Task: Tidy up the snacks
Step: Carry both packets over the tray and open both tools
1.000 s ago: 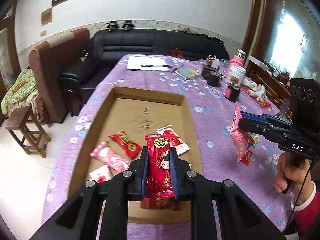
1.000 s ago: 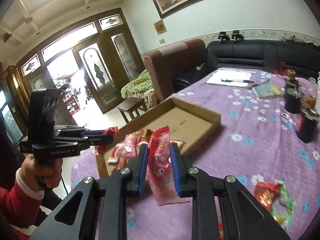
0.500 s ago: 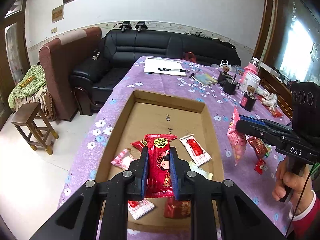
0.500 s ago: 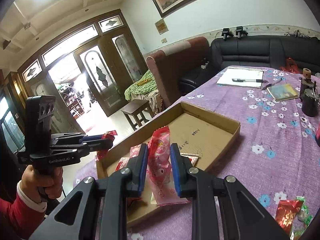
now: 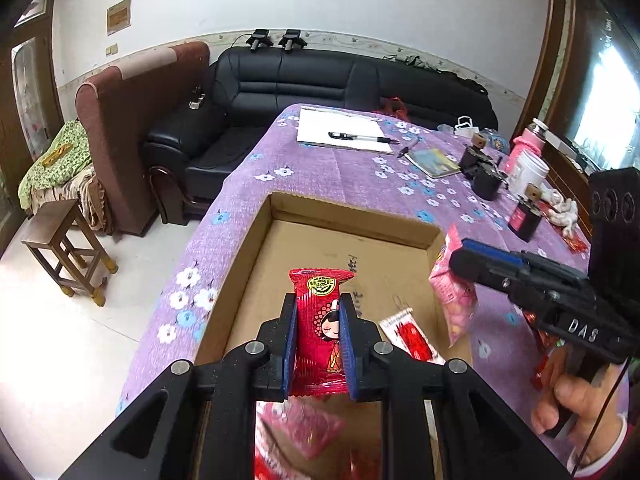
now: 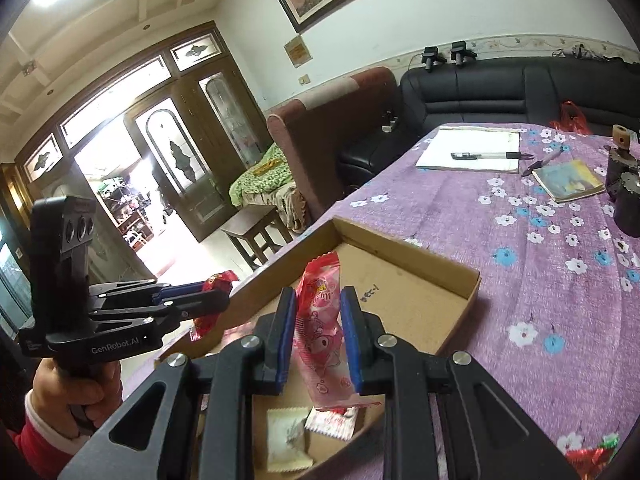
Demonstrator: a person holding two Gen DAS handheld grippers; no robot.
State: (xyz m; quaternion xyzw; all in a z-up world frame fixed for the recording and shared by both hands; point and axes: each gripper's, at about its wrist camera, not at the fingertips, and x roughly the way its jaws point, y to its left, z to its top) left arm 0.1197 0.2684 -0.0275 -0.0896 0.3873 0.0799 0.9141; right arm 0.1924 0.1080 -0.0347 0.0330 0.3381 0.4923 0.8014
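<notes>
My left gripper (image 5: 318,312) is shut on a red snack packet with a cartoon girl (image 5: 320,332), held above the shallow cardboard box (image 5: 352,210). My right gripper (image 6: 319,308) is shut on a pink snack packet (image 6: 320,340), also over the box (image 6: 456,264). From the left wrist view the right gripper (image 5: 460,260) comes in from the right with the pink packet (image 5: 454,292) hanging at the box's right wall. In the right wrist view the left gripper (image 6: 216,296) shows at the left with its red packet (image 6: 210,304). Several packets lie on the box floor (image 5: 408,336).
The box sits on a table with a purple flowered cloth (image 5: 352,176). Paper with a pen (image 5: 344,132), a booklet (image 5: 432,162), dark jars (image 5: 484,176) and a white cup (image 5: 528,172) stand farther back. Loose red packets (image 6: 592,456) lie on the cloth right of the box. A stool (image 5: 68,248) stands left.
Both grippers, each keeping its packet, have moved forward over the box. The right one has come from the cloth beside the box to above its right part.
</notes>
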